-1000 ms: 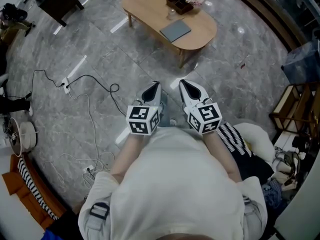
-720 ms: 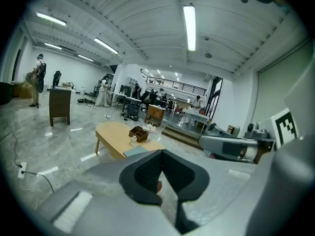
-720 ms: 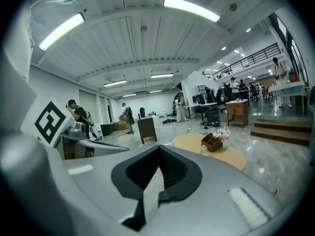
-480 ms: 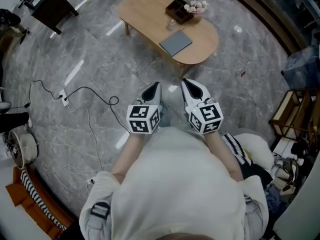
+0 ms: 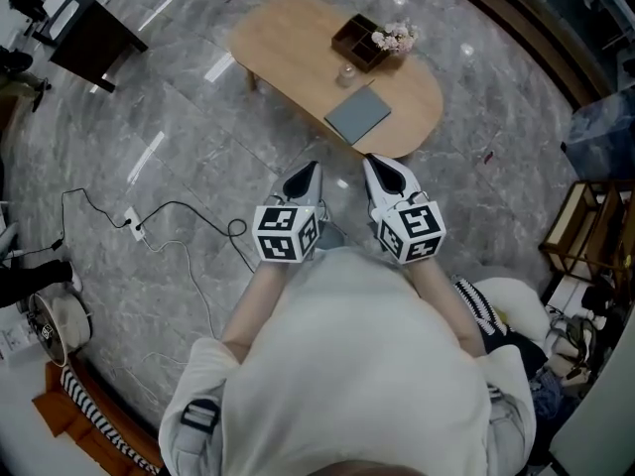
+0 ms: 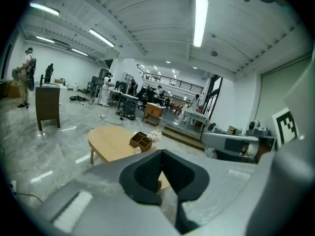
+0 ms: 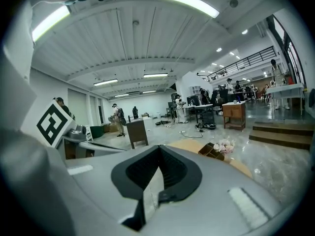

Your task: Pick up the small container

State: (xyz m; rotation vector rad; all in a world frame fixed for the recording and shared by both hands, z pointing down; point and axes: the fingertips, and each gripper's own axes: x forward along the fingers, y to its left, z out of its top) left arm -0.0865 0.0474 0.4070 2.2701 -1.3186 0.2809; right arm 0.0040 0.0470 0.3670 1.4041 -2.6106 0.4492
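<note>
A small clear container (image 5: 347,74) stands on the oval wooden table (image 5: 288,38), next to a brown compartment box (image 5: 359,42) with flowers (image 5: 394,37) and a grey pad (image 5: 358,115). In the left gripper view the container (image 6: 137,150) shows just past the box (image 6: 141,140). My left gripper (image 5: 303,180) and right gripper (image 5: 387,175) are held side by side in front of my chest, short of the table's near edge. Both are shut with nothing in them, as seen up close on the left gripper (image 6: 161,154) and the right gripper (image 7: 158,149).
A black cable with a power strip (image 5: 134,223) runs over the marble floor at left. A dark cabinet (image 5: 89,30) stands far left, and a fan (image 5: 55,320) lower left. A wooden rack (image 5: 595,236) and a white cushion (image 5: 511,300) are at right. People stand in the hall's background.
The table has come nearer and slid lower in the head view as the person walks toward it. Both grippers keep their place in front of the body, still shut.
</note>
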